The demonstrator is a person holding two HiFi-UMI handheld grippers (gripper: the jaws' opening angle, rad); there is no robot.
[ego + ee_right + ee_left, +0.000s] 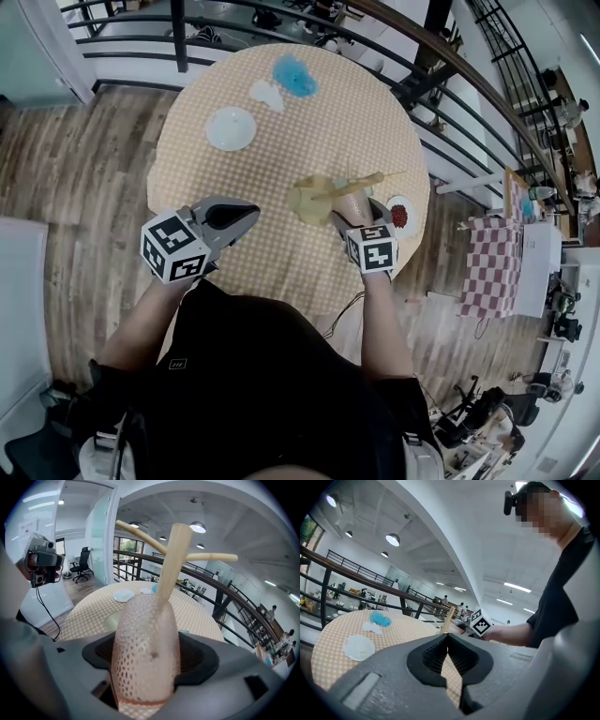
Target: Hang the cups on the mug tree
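Our right hand-held gripper (146,665) is clamped on one pink dotted cup (143,634), just in front of the trunk of the one wooden mug tree (171,559), near the round desk's (309,272) right edge; we can't tell contact. Left hand-held gripper (447,654): jaws together, empty, at the near-left edge. Farther back: one white dish (231,128), one white lump (266,95), one blue lump (294,76). One red-patterned saucer (400,216) sits beside the tree. Railing (281,23) beyond.

On the table (319,122), the mug tree (323,192) stands front right, a cup (354,208) just before it; a dish (231,128) lies behind, to its left.
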